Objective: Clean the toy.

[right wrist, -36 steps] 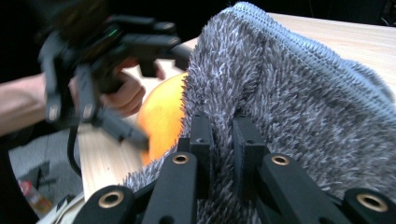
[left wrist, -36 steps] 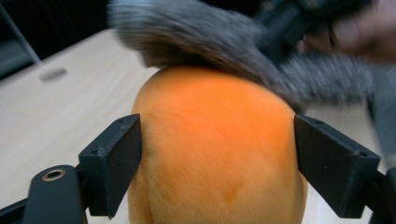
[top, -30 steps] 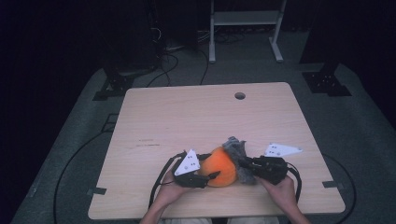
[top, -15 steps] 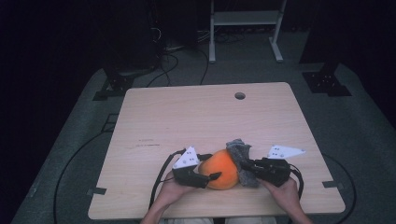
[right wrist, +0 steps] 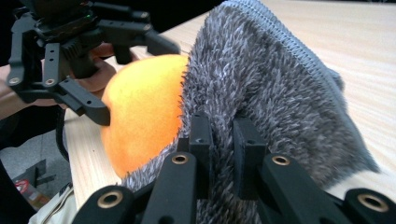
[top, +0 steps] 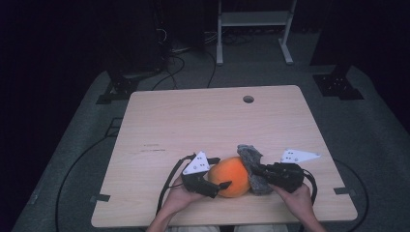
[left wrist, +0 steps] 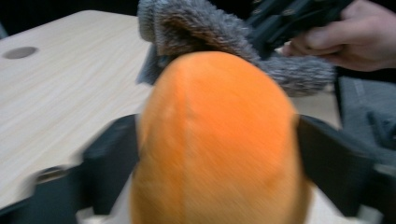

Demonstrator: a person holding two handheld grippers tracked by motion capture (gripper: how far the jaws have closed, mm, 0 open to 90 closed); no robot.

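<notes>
Near the tabletop's [top: 203,121] front edge, the left tool [top: 223,185], whose jaws have just been widening, flanks the orange plush ball [top: 233,175] loosely, while the right tool [top: 256,170] stays clenched on the grey furry cover [top: 251,159] beside it.

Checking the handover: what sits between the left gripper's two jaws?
The orange ball sits between them in the left gripper view; the jaws have just been opening. Behind it, the grey furry cover.
</notes>
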